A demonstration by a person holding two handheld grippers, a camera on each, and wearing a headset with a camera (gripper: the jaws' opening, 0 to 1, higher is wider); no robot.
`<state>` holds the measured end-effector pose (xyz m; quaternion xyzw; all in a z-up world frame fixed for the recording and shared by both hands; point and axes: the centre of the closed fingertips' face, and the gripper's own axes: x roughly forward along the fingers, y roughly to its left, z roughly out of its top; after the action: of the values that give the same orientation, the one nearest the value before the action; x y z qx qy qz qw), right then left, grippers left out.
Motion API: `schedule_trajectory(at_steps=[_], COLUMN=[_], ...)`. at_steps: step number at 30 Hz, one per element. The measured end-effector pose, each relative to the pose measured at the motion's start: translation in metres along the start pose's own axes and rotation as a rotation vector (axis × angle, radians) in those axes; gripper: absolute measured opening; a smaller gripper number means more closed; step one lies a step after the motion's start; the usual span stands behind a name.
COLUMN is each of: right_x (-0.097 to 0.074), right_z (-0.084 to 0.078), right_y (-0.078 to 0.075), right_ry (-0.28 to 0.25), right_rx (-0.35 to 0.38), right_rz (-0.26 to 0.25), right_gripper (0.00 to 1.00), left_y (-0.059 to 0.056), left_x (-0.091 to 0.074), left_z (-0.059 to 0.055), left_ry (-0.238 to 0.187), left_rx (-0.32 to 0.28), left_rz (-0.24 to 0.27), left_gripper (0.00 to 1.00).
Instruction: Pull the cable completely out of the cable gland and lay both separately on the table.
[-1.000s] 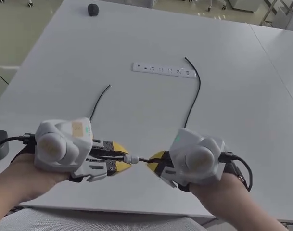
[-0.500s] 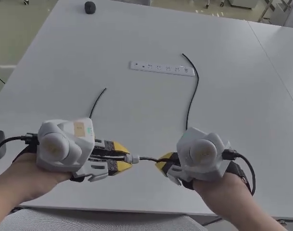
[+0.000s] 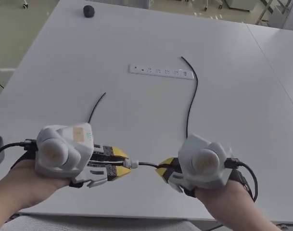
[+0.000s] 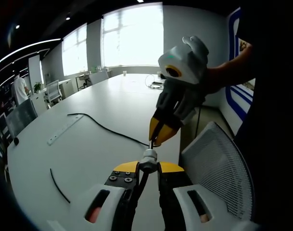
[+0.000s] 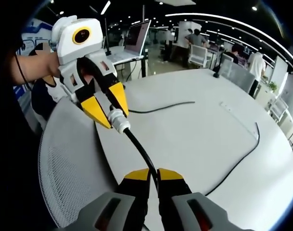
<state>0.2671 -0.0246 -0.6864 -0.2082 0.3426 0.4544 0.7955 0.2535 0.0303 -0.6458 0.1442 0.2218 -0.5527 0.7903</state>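
By the near edge of the table, the left gripper has its yellow jaws closed around the white cable gland. A short stretch of black cable comes out of the gland's front and runs across to the right gripper, whose jaws are pinched tight on it. The two grippers face each other tip to tip, a little apart. In the left gripper view the cable also passes back between that gripper's jaws behind the gland, so it is threaded through.

Further off on the table lie a short wire, loose and black, and a long wire that curves up to the right end of a white power strip. A small dark object sits at the far end.
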Motion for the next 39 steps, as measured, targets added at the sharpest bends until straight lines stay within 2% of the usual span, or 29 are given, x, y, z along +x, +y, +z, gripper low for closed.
schedule_trajectory(at_steps=[6, 10, 14, 16, 19, 25, 28, 35, 39], right_x=[-0.002, -0.004, -0.011, -0.012, -0.007, 0.001, 0.003, 0.003, 0.004], right_z=[0.007, 0.010, 0.026, 0.036, 0.040, 0.049, 0.047, 0.049, 0.045], right_y=[-0.002, -0.004, 0.002, 0.008, 0.015, 0.029, 0.028, 0.027, 0.026], right_ry=[-0.027, -0.025, -0.063, -0.070, -0.051, -0.049, -0.031, -0.047, -0.037], right_rx=[-0.034, -0.054, -0.065, -0.119, -0.192, -0.266, -0.311, -0.295, -0.272], right_rz=[-0.013, -0.020, -0.002, -0.003, 0.003, 0.033, 0.019, 0.014, 0.015], right_gripper=[0.02, 0.09, 0.11, 0.11, 0.11, 0.09, 0.06, 0.02, 0.01], left_y=[0.004, 0.007, 0.007, 0.007, 0.006, 0.004, 0.004, 0.005, 0.004], left_x=[-0.001, -0.002, -0.002, -0.001, 0.000, 0.000, -0.001, -0.002, 0.001], left_z=[0.002, 0.002, 0.002, 0.002, 0.002, 0.002, 0.002, 0.002, 0.001], left_ry=[-0.001, 0.003, 0.008, 0.009, 0.007, 0.006, 0.005, 0.001, 0.009], left_rx=[-0.005, -0.003, -0.008, -0.011, -0.017, -0.018, -0.023, -0.034, -0.024], left_rz=[-0.001, 0.002, 0.001, -0.001, -0.003, -0.006, -0.002, 0.002, -0.001], left_gripper=[0.15, 0.15, 0.15, 0.15, 0.15, 0.15, 0.15, 0.15, 0.15])
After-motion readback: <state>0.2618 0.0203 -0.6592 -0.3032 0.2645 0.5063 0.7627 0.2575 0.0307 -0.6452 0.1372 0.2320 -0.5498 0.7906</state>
